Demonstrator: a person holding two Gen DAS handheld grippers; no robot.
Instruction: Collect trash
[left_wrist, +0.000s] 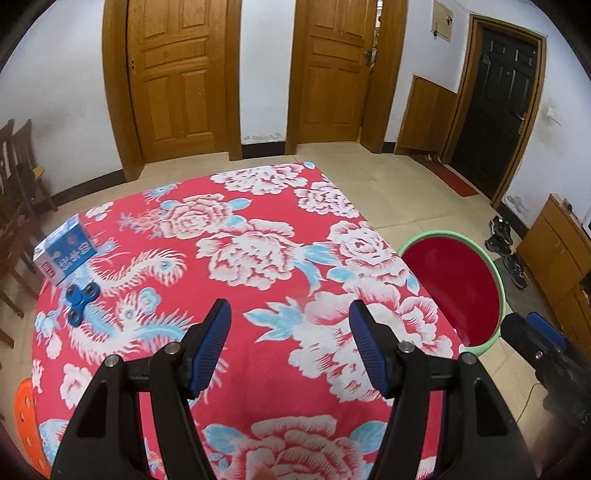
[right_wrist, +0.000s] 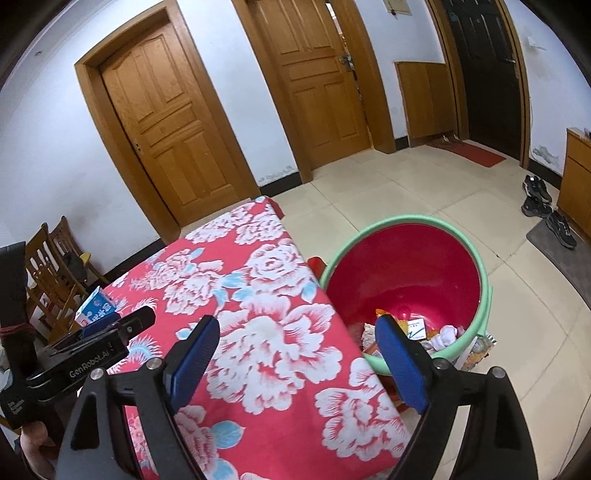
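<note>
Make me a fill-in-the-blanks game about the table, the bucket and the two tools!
1. The bucket beside the table is green on the rim and ____ inside.
2. The fidget spinner on the tablecloth is ____ in color.
3. Both the left tool and the right tool have their fingers spread ____, holding nothing.
4. The crumpled trash lies at the bottom of the ____.

Missing words: red; blue; open; bucket

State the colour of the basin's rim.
Pale green rim on the basin, clearest in the right wrist view.
</note>
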